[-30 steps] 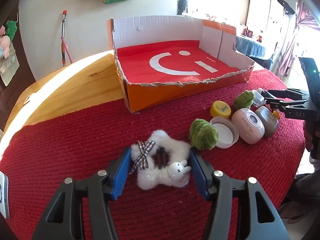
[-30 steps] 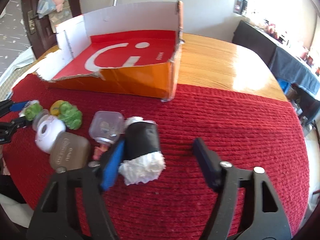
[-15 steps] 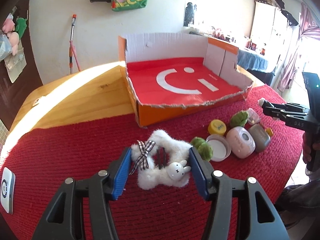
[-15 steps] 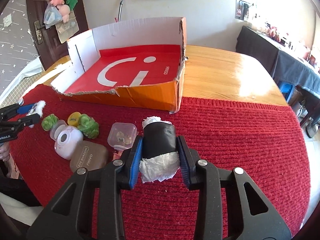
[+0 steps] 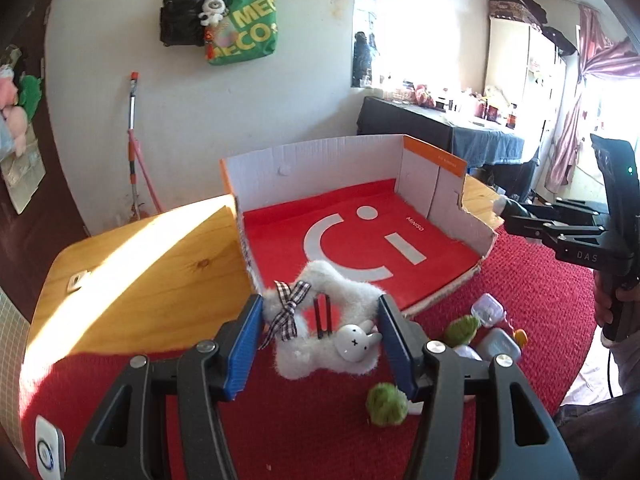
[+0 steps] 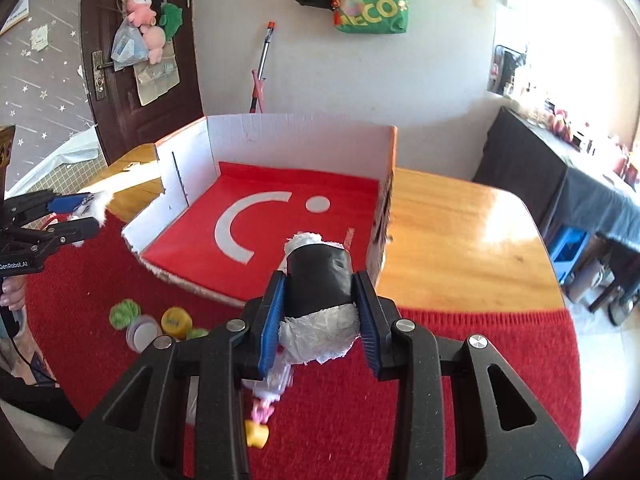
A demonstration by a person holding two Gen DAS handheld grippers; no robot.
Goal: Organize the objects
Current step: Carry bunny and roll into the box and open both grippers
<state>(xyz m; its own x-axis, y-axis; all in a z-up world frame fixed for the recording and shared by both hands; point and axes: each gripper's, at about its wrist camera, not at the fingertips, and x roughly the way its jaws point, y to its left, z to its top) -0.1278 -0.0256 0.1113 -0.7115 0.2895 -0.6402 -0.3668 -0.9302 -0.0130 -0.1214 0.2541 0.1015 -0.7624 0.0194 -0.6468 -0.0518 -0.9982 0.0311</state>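
Observation:
My left gripper (image 5: 320,332) is shut on a white fluffy star plush (image 5: 324,320) with a checked bow and a small rabbit head. It hangs above the red mat (image 5: 300,424), just before the near edge of the orange cardboard box (image 5: 320,160). My right gripper (image 6: 320,312) is shut on a black roll (image 6: 318,280) stuffed with white paper, also off the mat, near the box's (image 6: 300,140) right front corner. The box floor is red with a white smile mark and holds nothing. Each gripper shows at the other view's edge.
On the mat lie green pompoms (image 5: 386,400), a clear small case (image 5: 488,314), a grey case (image 5: 498,344), a yellow cap (image 6: 174,320) and a round white lid (image 6: 142,332). Bare wooden table (image 6: 460,240) flanks the box. A person's hand (image 5: 612,304) holds the right gripper.
The right gripper's jaws closed on the black roll. Both grippers then rose off the mat with their objects, and the box now sits lower and nearer in both views.

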